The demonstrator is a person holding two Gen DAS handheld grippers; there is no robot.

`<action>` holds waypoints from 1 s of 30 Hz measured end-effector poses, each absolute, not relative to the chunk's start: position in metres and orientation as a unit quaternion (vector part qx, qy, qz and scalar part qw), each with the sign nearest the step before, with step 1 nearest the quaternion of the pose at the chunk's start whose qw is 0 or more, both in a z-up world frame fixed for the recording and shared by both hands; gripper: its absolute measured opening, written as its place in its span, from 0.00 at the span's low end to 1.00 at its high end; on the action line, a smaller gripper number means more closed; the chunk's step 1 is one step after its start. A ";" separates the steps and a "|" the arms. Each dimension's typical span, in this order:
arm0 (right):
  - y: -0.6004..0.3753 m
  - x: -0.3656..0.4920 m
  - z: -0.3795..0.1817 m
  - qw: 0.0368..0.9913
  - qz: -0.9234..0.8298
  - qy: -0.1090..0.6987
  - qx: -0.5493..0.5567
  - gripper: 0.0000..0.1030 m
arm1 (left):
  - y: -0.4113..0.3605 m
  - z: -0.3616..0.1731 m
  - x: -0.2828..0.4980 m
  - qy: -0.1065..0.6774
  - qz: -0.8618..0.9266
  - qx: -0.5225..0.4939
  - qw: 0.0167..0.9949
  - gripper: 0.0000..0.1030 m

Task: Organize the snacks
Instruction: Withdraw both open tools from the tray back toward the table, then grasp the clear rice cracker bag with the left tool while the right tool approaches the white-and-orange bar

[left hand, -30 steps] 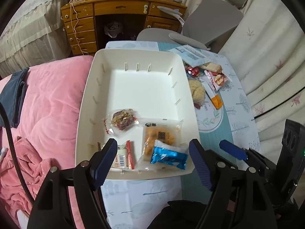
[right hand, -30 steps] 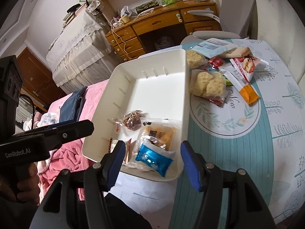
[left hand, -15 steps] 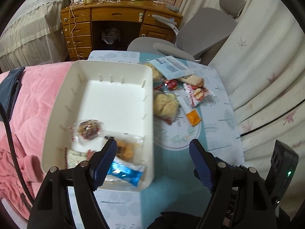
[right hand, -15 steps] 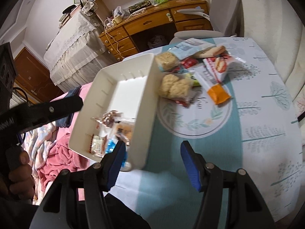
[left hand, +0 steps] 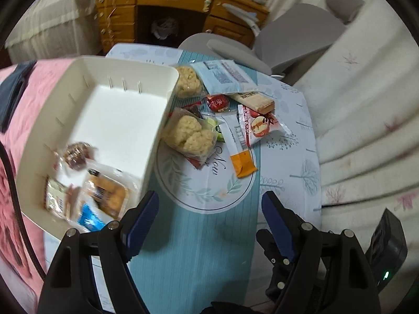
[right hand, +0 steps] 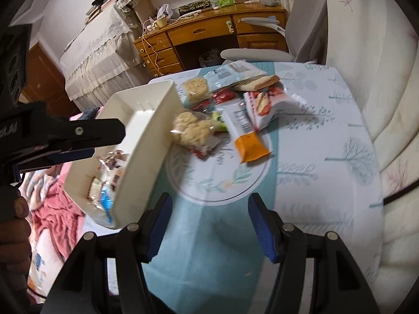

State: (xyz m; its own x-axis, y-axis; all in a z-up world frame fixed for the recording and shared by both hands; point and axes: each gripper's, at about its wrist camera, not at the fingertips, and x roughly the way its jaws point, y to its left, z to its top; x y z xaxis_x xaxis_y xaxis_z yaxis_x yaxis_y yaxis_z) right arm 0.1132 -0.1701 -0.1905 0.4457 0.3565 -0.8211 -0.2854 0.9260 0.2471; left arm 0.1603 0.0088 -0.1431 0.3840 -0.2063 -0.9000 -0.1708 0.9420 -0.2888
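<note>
A white plastic bin (left hand: pixel 78 73) (right hand: pixel 146 136) stands at the table's left edge and holds several wrapped snacks, among them a cookie pack (left hand: pixel 110 193) and a blue packet (left hand: pixel 89 217). Loose snacks lie to its right: a rice-cake pack (left hand: pixel 191 133) (right hand: pixel 191 128), an orange-ended stick (left hand: pixel 239 149) (right hand: pixel 248 141), a red-and-white packet (left hand: pixel 258 125), a red candy (left hand: pixel 217 103). My left gripper (left hand: pixel 209 219) is open and empty above the teal cloth. My right gripper (right hand: pixel 209 222) is open and empty, short of the snack pile. The left gripper's body (right hand: pixel 52 136) shows at the left of the right wrist view.
A round table with a teal runner (left hand: pixel 199 248) and a white leaf-print cloth (right hand: pixel 327 157). A pink blanket (left hand: pixel 23 120) lies to the left. A grey office chair (left hand: pixel 293 36) and a wooden desk (right hand: pixel 209 34) stand behind. Curtains (left hand: pixel 366 91) hang on the right.
Both grippers have swung right, from over the bin to over the teal cloth in front of the loose snacks. Both stay open and empty.
</note>
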 end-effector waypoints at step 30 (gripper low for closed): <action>-0.175 0.208 -0.274 0.864 0.273 0.417 -0.067 0.59 | 0.005 -0.257 0.249 0.538 0.245 -0.324 0.738 0.81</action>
State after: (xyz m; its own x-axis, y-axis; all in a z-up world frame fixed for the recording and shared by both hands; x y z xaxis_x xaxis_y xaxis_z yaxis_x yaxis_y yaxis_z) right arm 0.2076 -0.1746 -0.2737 0.5020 0.4167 -0.7579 -0.5282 0.8416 0.1129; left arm 0.2486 0.0049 -0.2570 0.2997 0.0133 -0.9539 -0.7111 0.6697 -0.2141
